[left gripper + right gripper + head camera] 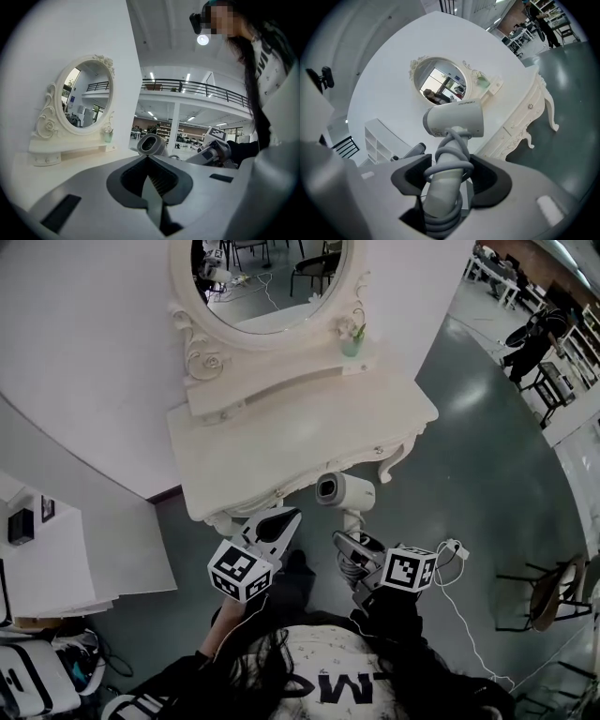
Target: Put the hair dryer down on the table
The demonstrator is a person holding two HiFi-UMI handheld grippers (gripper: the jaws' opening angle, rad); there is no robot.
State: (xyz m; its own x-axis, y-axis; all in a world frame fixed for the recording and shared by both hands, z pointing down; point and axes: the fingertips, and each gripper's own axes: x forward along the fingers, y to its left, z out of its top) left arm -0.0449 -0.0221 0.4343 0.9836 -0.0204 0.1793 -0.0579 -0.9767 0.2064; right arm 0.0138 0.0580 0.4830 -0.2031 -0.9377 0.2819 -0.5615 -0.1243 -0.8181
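Head view: hair dryer (345,491) is off the dressing table (281,442), in the air just in front of its front edge, toward the right front leg. The barrel lies roughly level and its open end faces left.

Right gripper view: right gripper (447,180) is clamped on the dryer's handle, one jaw on each side. The grey cord (450,159) is wound round the handle in several loops, and the lower loops sit between the jaws too. Barrel (457,119) sits above the jaws, with the oval mirror (440,84) behind it.

Left gripper view: left gripper (151,176) has its jaws together with nothing between them. Beyond the tips is the dryer's round end (151,144), and to the right of it the other gripper (215,150).

Head view again: left gripper (272,526) is at the table's front edge, near the left front leg, with its tips pointing at the table. It is just beside the dryer and not touching it. Right gripper (349,545) is below the dryer, over the floor.

Small green cup (350,345) stands on the shelf under the mirror (262,277), at the shelf's right end. The rest of the tabletop is bare. A white cable (450,559) lies on the floor to the right of the right gripper.
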